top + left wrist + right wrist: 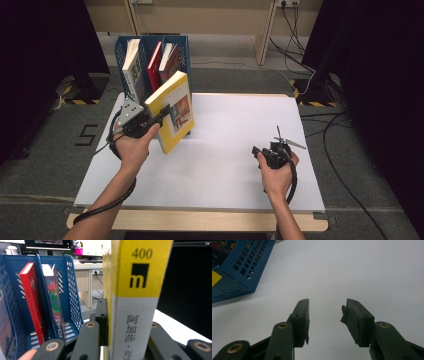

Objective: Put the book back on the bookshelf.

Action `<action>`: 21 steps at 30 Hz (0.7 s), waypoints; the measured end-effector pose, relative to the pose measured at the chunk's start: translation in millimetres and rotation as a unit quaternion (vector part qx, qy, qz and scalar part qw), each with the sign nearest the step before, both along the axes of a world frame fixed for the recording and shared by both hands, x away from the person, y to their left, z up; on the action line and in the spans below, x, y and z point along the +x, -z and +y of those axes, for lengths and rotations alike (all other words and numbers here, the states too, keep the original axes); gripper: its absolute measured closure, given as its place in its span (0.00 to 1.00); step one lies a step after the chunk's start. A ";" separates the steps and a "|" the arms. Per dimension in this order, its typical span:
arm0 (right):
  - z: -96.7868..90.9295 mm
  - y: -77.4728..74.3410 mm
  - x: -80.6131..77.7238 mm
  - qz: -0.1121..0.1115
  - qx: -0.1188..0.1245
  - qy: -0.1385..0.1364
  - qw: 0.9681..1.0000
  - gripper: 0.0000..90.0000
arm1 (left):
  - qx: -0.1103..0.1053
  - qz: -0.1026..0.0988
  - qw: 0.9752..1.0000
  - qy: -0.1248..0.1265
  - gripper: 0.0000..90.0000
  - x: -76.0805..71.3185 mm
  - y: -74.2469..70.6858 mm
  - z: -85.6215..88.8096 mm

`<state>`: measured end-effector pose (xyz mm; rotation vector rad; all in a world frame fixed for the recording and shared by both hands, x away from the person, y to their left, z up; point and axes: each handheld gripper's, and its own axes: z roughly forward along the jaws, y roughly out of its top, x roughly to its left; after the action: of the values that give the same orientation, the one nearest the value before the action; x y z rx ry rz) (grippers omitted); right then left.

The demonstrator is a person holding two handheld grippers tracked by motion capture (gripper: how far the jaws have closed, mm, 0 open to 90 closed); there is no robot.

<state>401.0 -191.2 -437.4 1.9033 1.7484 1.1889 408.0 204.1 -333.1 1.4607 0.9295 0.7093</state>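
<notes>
The left gripper (159,119) has its fingers (102,320) clamped on the spine of a yellow book (172,112), held upright and tilted above the desk (225,150), just in front of the blue file rack (177,42). Between the fingers the spine reads "400" over a black square with an "m", then Chinese characters 阿加莎 on white. A red book (31,302) stands in the rack beside the fingers. The right gripper (325,315) hovers with fingers wide and empty over bare desk.
</notes>
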 end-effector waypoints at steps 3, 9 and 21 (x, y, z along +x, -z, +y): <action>-0.2 0.2 -0.6 -0.002 -0.003 0.000 1.000 0.61 | -0.001 0.000 1.000 -0.003 0.84 1.6 -1.2 0.9; -0.4 3.3 -1.9 -0.018 -0.016 -0.006 1.000 0.61 | -0.003 -0.002 1.000 -0.008 0.84 7.0 -6.4 2.5; -0.5 11.4 -6.7 -0.030 -0.015 -0.010 0.999 0.61 | -0.006 -0.004 1.000 -0.020 0.84 14.9 -14.0 5.8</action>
<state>394.2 -191.7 -448.8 1.8169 1.7488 1.2070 423.0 209.8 -319.1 1.4304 0.9573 0.7374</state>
